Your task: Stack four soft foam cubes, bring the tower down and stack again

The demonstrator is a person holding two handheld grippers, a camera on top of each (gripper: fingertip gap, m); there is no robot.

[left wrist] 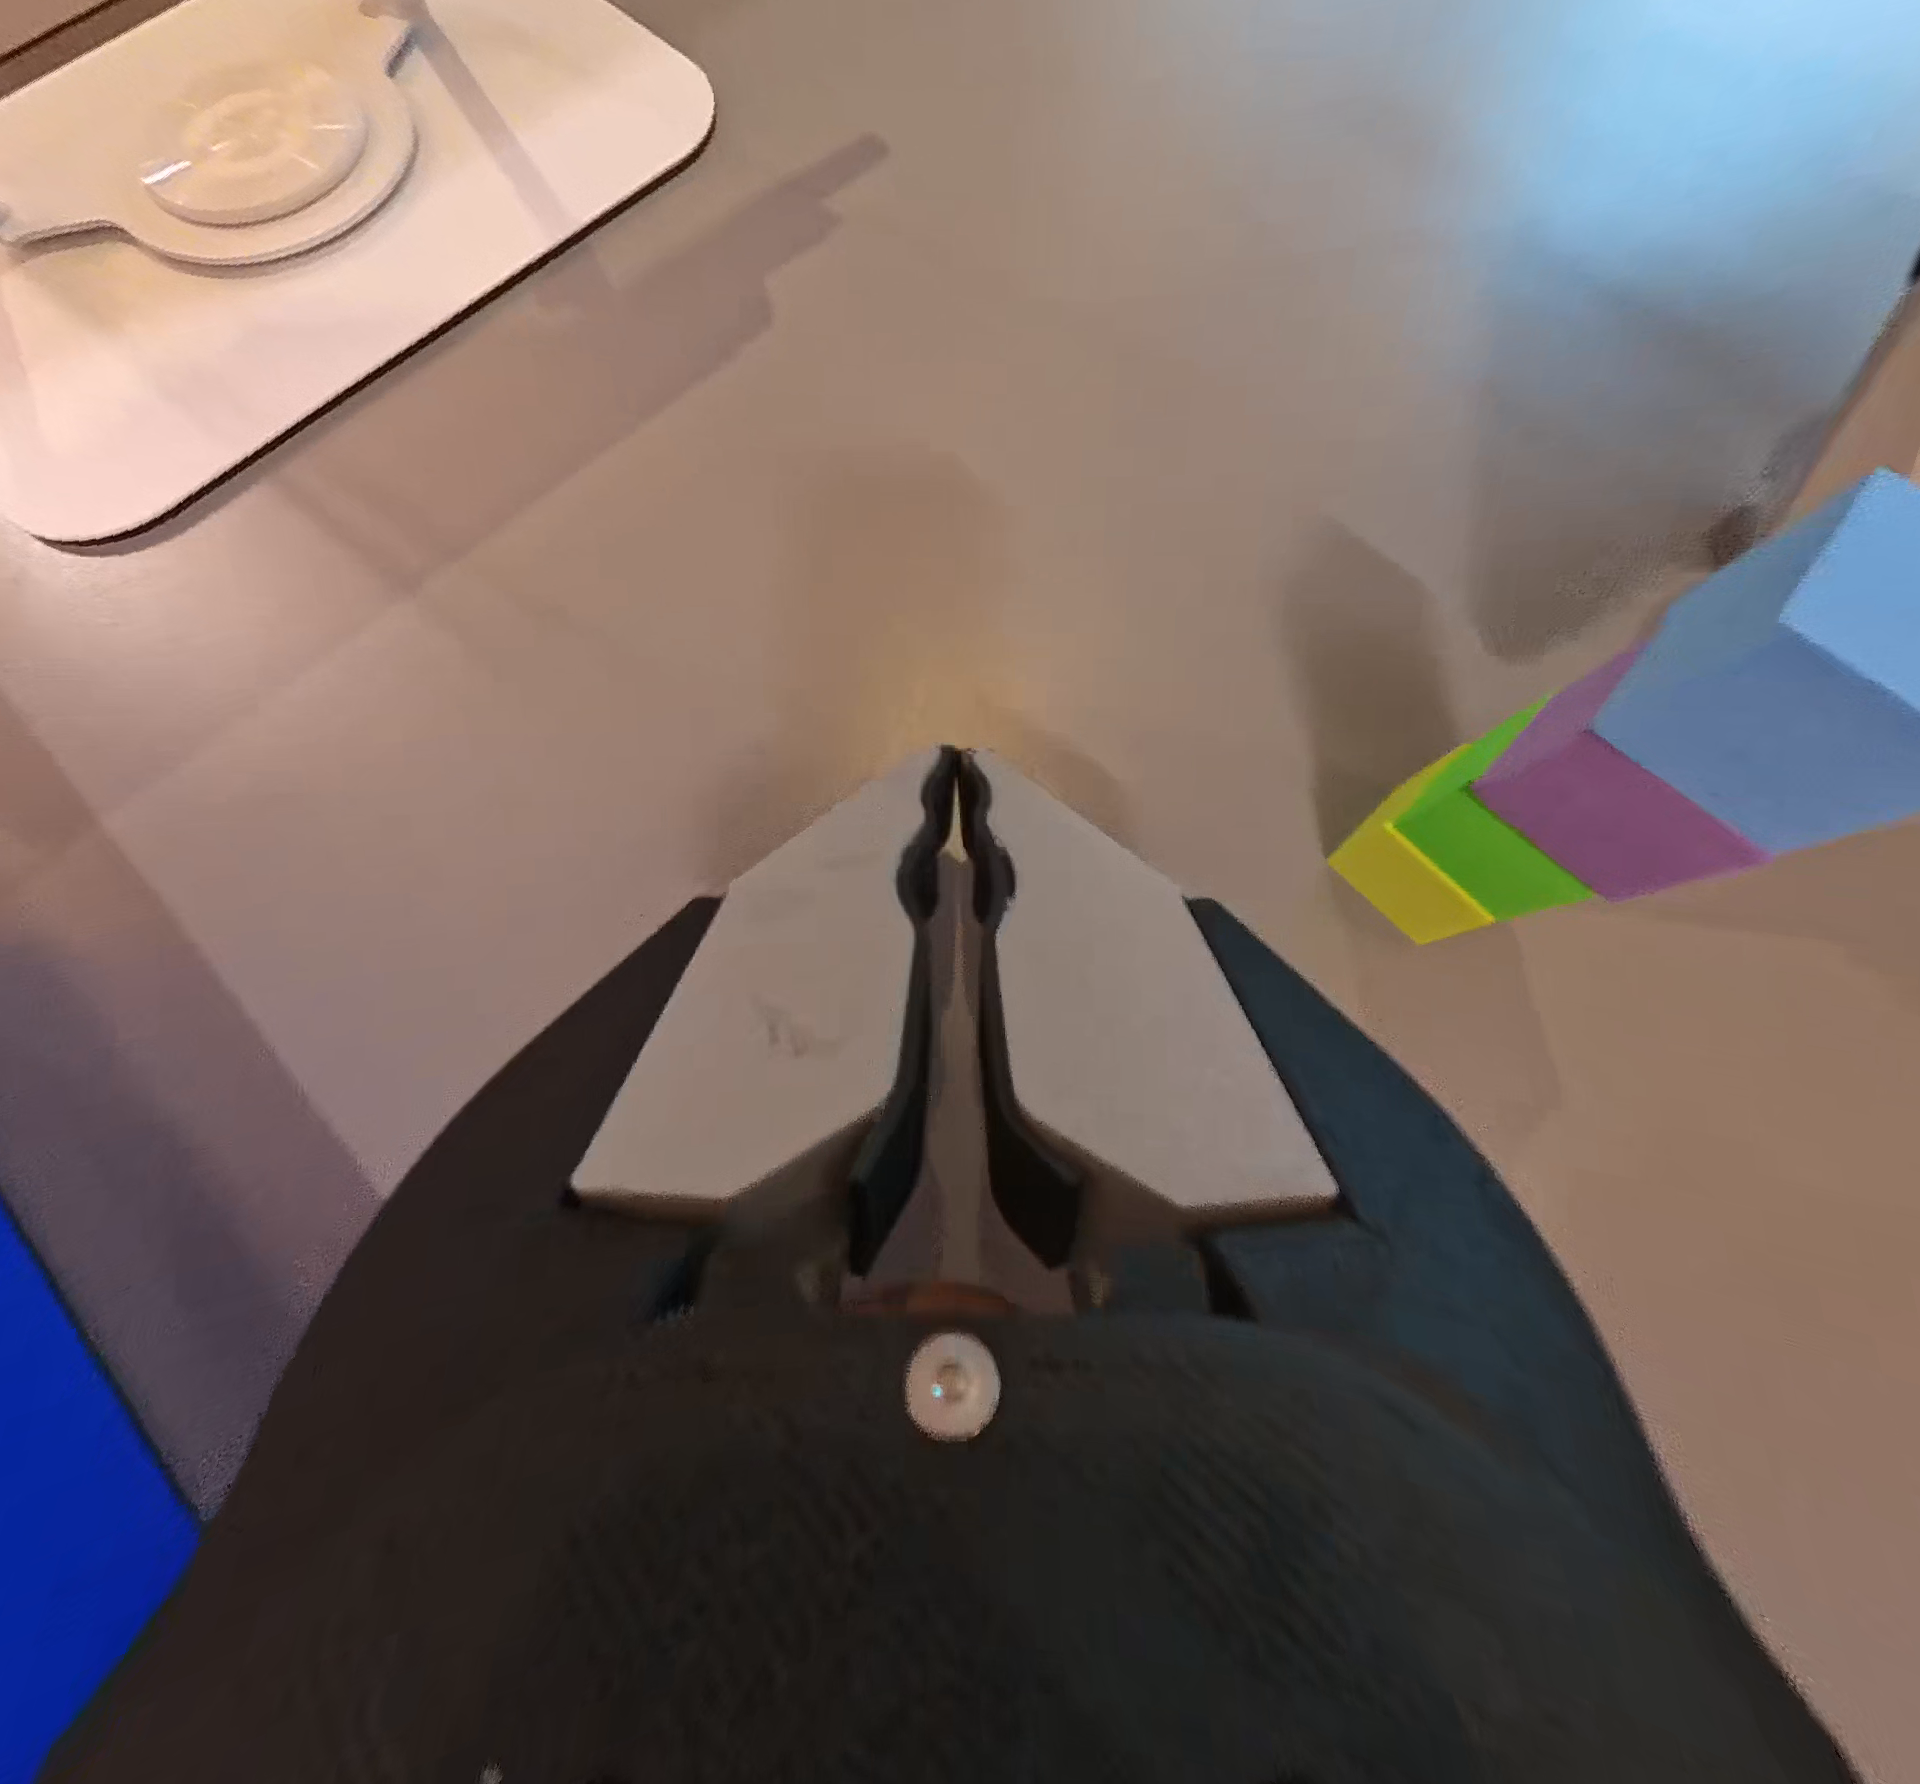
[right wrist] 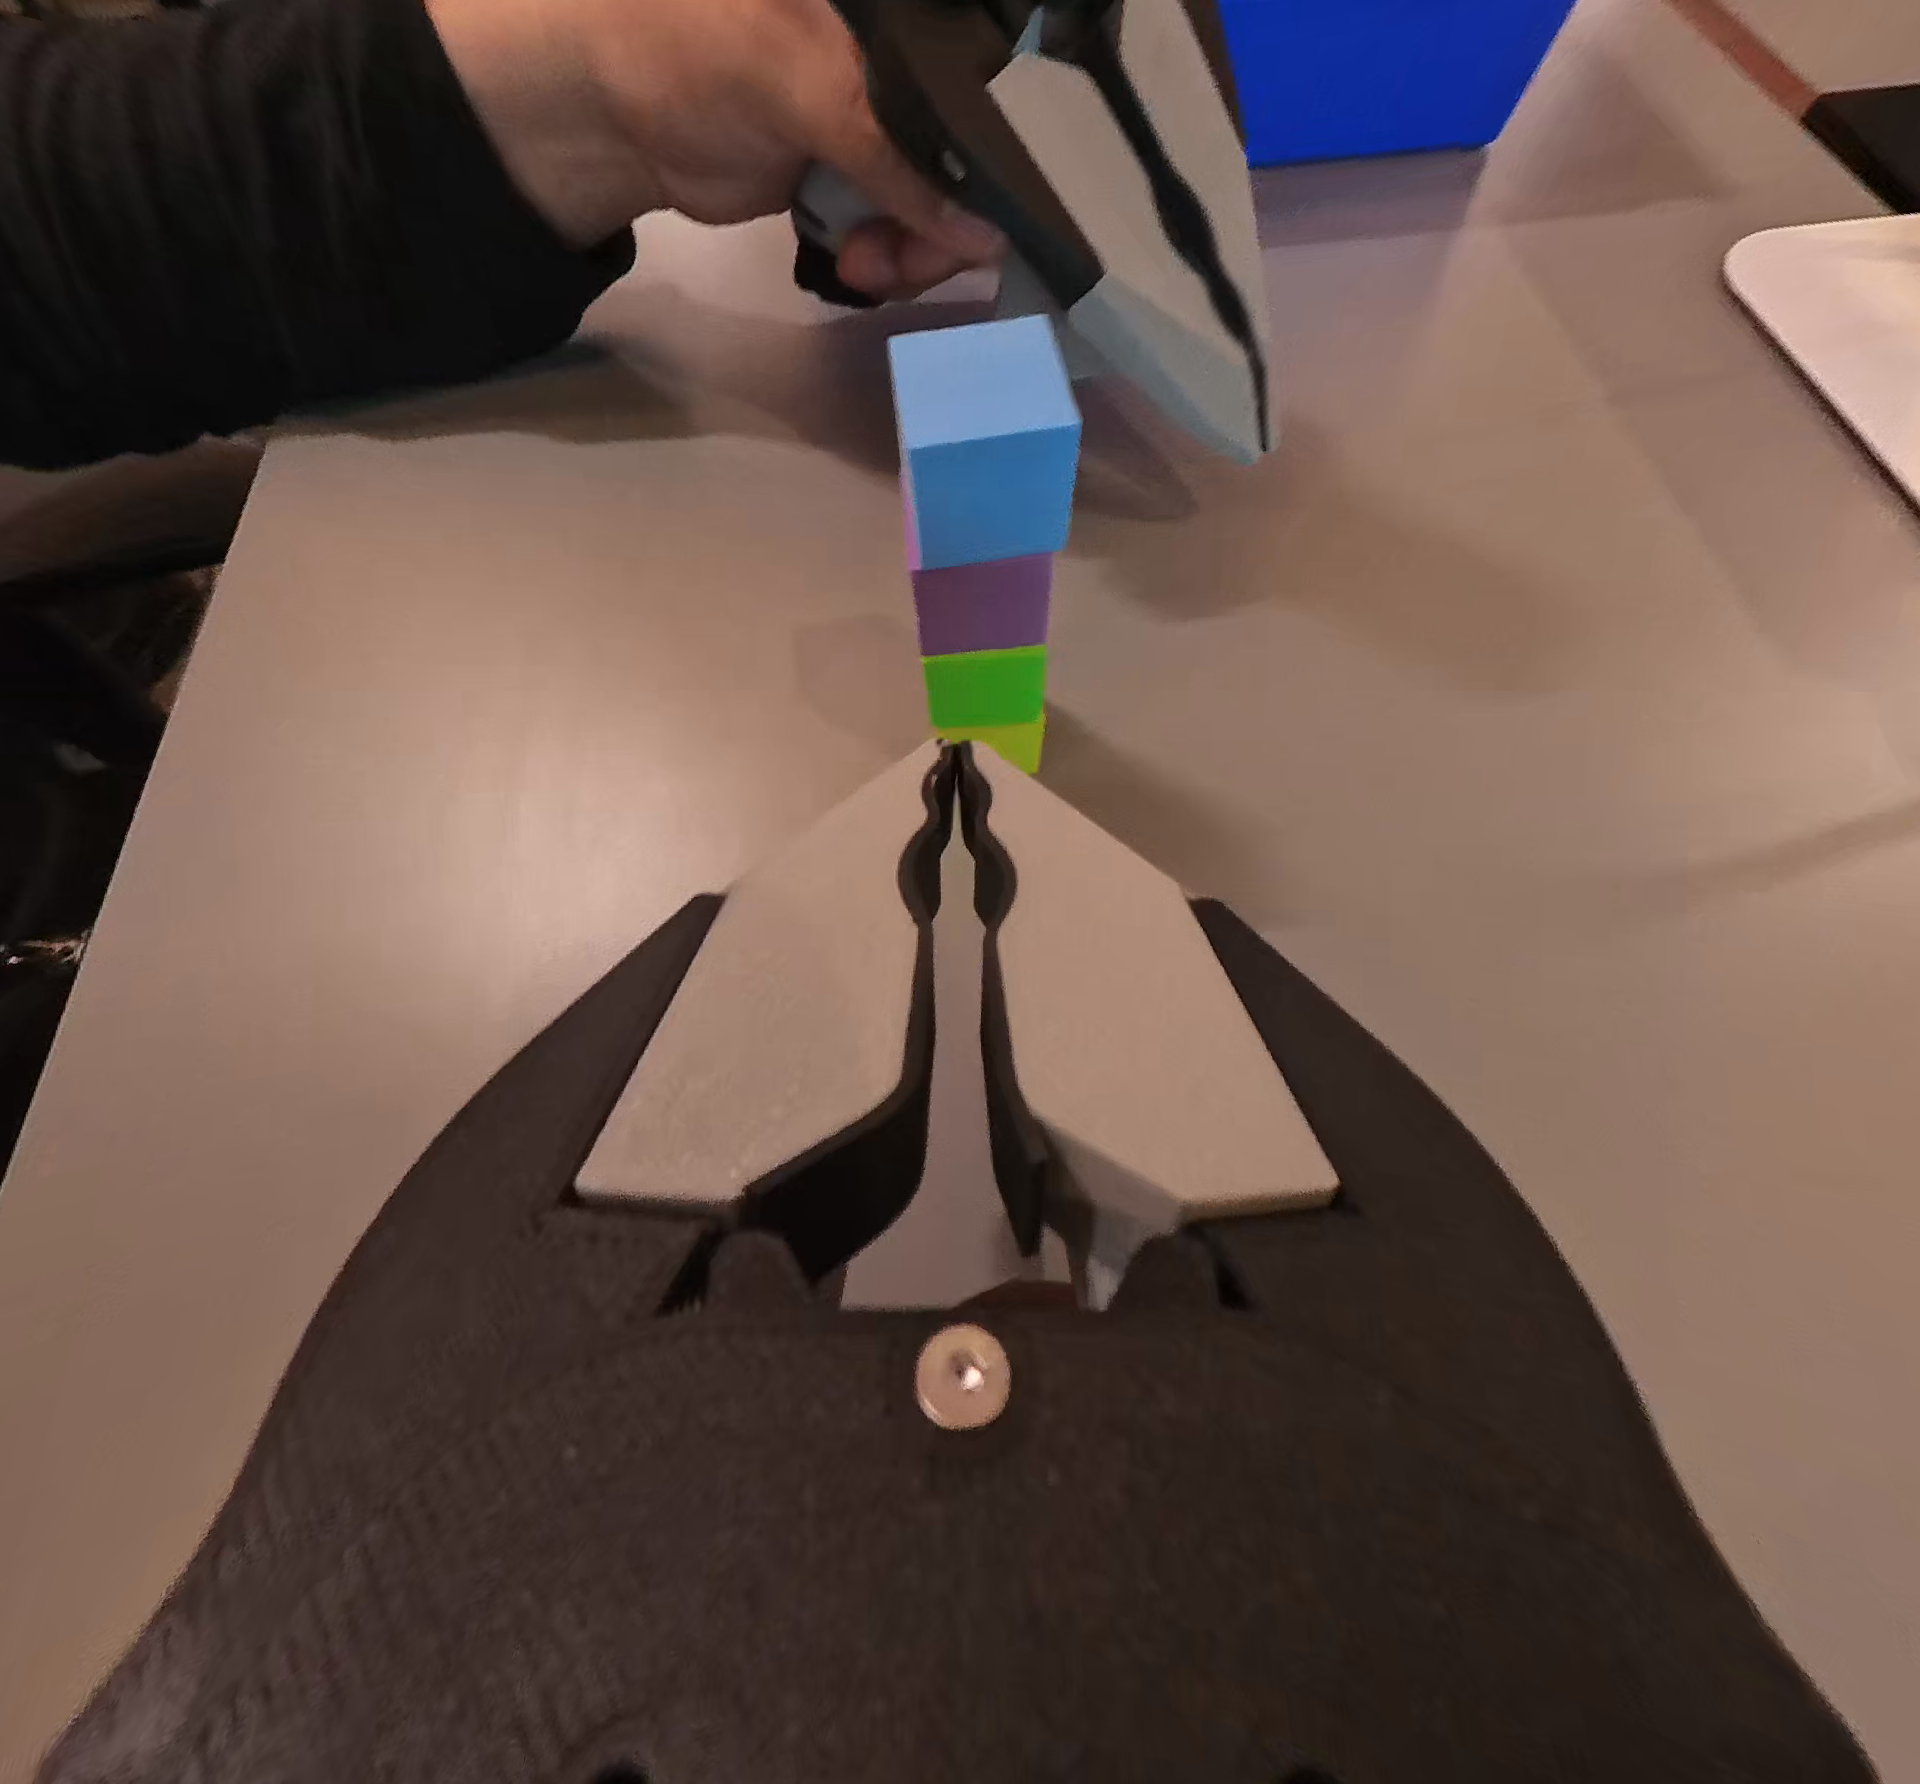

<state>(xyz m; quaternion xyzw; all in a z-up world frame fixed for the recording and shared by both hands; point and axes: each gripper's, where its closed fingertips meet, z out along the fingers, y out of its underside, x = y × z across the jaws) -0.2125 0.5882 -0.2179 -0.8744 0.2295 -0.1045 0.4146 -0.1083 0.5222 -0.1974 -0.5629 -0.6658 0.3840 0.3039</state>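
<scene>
A tower of four foam cubes stands on the grey table [right wrist: 416,695]: yellow [right wrist: 1023,745] at the bottom, then green [right wrist: 985,685], purple [right wrist: 985,604] and blue [right wrist: 987,446] on top. In the left wrist view the tower is at the right edge, with the blue cube [left wrist: 1766,695], purple cube [left wrist: 1600,804], green cube [left wrist: 1475,841] and yellow cube [left wrist: 1403,877]. My left gripper [left wrist: 958,755] is shut and holds nothing, left of the tower. It also shows in the right wrist view [right wrist: 1252,425], just beyond the blue cube. My right gripper [right wrist: 956,749] is shut and holds nothing, its tips in front of the yellow cube.
A white tray [left wrist: 582,176] with a clear stand on it sits at the far left; its corner also shows in the right wrist view [right wrist: 1839,321]. A blue panel [right wrist: 1382,20] stands behind. A hand and dark sleeve [right wrist: 260,196] hold the left gripper. The left gripper's tips are roughly 12 centimetres from the right gripper's. The blue panel [right wrist: 1382,20] lies some 20 centimetres from my left tips, 35 centimetres from my right tips.
</scene>
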